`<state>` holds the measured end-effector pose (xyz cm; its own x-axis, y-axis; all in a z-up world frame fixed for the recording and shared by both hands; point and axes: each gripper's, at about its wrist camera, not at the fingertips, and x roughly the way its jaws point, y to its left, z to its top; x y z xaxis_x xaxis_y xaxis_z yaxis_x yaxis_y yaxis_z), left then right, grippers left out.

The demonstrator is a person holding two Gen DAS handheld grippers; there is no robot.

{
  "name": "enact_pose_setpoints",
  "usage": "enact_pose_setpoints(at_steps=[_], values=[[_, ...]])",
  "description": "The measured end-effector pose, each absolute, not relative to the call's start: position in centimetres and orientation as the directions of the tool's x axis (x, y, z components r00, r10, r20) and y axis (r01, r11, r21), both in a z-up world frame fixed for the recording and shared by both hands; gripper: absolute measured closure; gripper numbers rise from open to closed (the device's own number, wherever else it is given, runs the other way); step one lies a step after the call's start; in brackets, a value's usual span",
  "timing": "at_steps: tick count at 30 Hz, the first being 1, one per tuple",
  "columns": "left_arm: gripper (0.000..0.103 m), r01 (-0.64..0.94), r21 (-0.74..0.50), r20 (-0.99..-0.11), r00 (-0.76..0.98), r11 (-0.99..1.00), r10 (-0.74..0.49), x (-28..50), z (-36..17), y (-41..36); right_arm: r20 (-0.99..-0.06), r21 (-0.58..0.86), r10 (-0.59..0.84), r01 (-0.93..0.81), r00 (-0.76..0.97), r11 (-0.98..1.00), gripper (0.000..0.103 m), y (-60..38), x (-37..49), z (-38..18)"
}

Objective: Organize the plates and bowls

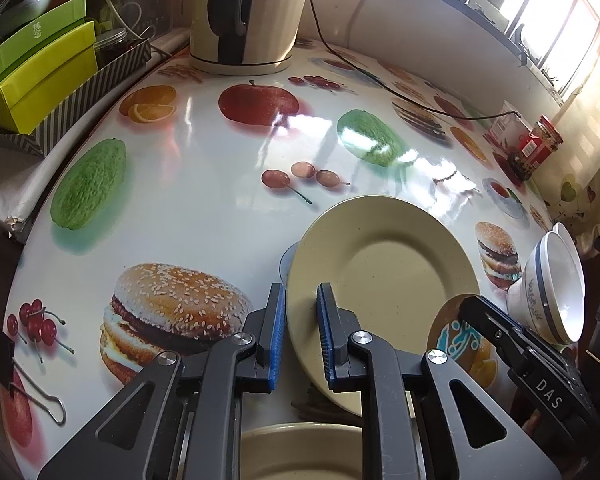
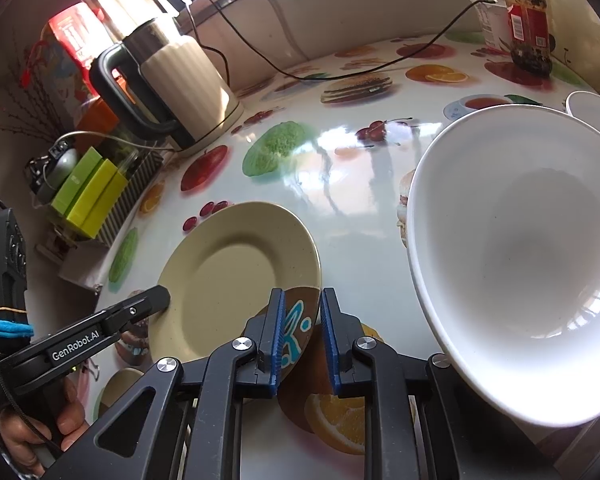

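A cream plate (image 1: 384,276) is held tilted above the fruit-print table; it also shows in the right wrist view (image 2: 236,276). My left gripper (image 1: 298,336) is shut on its near rim. A small brown saucer with a blue-white pattern (image 1: 456,332) is gripped at its edge by my right gripper (image 2: 300,340), and the saucer (image 2: 296,320) overlaps the cream plate's rim. White bowls (image 1: 556,284) stand stacked at the right, the top one large in the right wrist view (image 2: 520,256). Another cream dish (image 1: 300,452) lies below my left gripper.
A cream electric kettle (image 1: 248,12) stands at the back with its black cable (image 1: 380,84) across the table. A striped box with green cartons (image 1: 40,68) sits back left. A red-lidded jar (image 1: 536,148) stands right. A binder clip (image 1: 24,376) lies near left.
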<state>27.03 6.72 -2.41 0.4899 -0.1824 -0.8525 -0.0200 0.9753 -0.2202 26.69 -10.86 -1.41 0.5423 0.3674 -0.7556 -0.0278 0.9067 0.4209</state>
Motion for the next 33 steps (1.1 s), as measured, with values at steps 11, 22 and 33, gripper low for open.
enact_pose_setpoints(at_steps=[11, 22, 33], values=[[0.086, -0.014, -0.217, -0.845, 0.503, 0.976, -0.181, 26.7, -1.9, 6.6, -0.757, 0.407, 0.352, -0.024, 0.550, 0.913, 0.085, -11.0, 26.7, -1.2], [0.086, -0.003, -0.208, -0.833, 0.525, 0.978, -0.176, 26.6, -1.3, 6.4, -0.744, 0.422, 0.358, -0.019, 0.563, 0.906, 0.085, -11.1, 26.6, -0.9], [0.086, -0.004, -0.211, -0.825, 0.537, 0.977, -0.176, 26.5, -0.7, 6.6, -0.732, 0.439, 0.370, -0.020, 0.572, 0.898, 0.085, -11.1, 26.5, -0.8]])
